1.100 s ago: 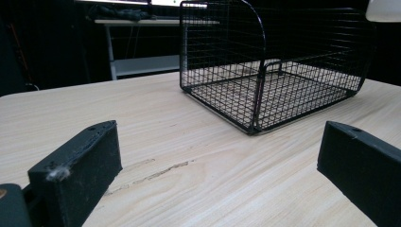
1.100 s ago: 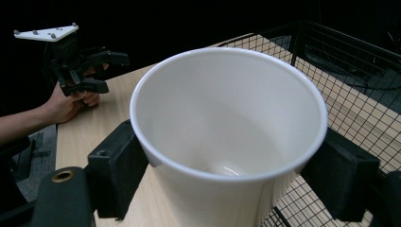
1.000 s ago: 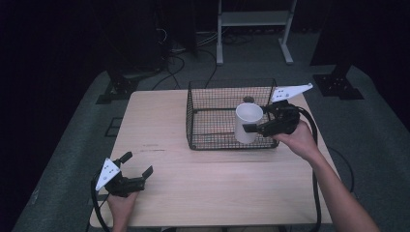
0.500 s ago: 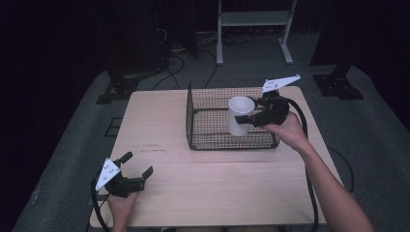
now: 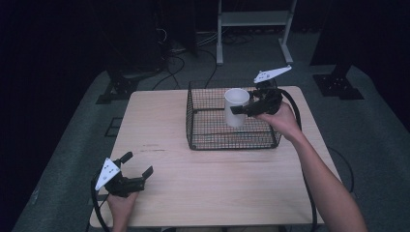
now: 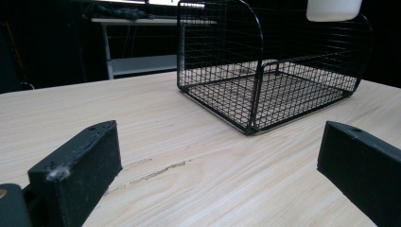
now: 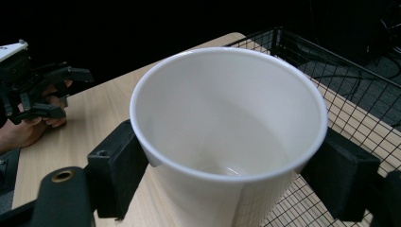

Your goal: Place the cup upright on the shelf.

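Note:
In the high view my right gripper [image 5: 237, 109] holds a white cup [image 5: 236, 119] upright above the black wire basket [image 5: 193, 126], which sits on the far right part of the wooden table [image 5: 217, 193]. The right gripper view looks into the empty cup [image 7: 227, 118], and the right gripper [image 7: 229, 176] is shut on it, one black jaw pressed on each side of the wall. My left gripper [image 5: 139, 163] rests near the table's front left corner, open, with nothing in it. In the left gripper view the jaws of the left gripper [image 6: 217, 175] stand wide apart over bare wood, the basket [image 6: 257, 94] lies ahead, and the cup's base [image 6: 333, 9] hangs over it.
A pale metal shelf frame [image 5: 251, 19] stands on the floor behind the table, with cables [image 5: 179, 48] and dark stand feet [image 5: 338, 84] around it. The other hand with the left gripper [image 7: 71, 92] shows far left in the right gripper view.
My right gripper has carried the cup farther away and a little left, over the basket. The left gripper has stayed put.

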{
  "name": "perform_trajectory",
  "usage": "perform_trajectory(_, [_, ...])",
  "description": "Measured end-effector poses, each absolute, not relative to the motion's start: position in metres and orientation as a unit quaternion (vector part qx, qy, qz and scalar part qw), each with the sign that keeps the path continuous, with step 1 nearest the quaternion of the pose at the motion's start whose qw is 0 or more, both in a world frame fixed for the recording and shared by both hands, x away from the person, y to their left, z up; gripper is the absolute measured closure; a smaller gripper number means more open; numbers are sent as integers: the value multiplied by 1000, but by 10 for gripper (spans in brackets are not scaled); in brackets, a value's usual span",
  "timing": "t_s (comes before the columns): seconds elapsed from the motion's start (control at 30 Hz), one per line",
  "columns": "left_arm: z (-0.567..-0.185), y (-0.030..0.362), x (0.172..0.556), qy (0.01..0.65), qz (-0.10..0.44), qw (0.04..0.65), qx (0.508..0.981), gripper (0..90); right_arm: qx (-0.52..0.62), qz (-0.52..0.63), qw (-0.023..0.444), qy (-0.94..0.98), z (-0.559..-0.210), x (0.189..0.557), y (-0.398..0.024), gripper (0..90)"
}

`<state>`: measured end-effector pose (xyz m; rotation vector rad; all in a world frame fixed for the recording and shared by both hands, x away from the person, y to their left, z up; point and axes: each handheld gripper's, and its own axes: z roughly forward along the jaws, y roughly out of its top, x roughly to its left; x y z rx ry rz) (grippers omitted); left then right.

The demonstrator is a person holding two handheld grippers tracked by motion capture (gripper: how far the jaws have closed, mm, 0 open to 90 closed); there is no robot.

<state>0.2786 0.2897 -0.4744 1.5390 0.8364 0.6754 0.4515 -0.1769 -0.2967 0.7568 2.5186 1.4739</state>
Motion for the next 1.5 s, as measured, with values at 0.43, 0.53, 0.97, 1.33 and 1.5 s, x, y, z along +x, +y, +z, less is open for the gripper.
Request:
perform_trajectory(0.43, [-474,290,279,359,289,593,660,0,270,485,57,830,-305,481,-170,198])
perform_trajectory(0.53, [-474,290,279,359,289,593,660,0,277,481,51,830,-312,487,-168,197])
perform_trajectory(0.97, [-474,290,279,361,289,593,659,0,299,460,40,835,-342,510,-158,196])
perform_trajectory(1.33, [-474,291,279,361,288,594,659,0,307,441,41,842,-360,521,-155,195])
perform_trajectory(1.5, [-474,291,278,361,289,594,658,0,308,437,42,844,-366,526,-154,195])
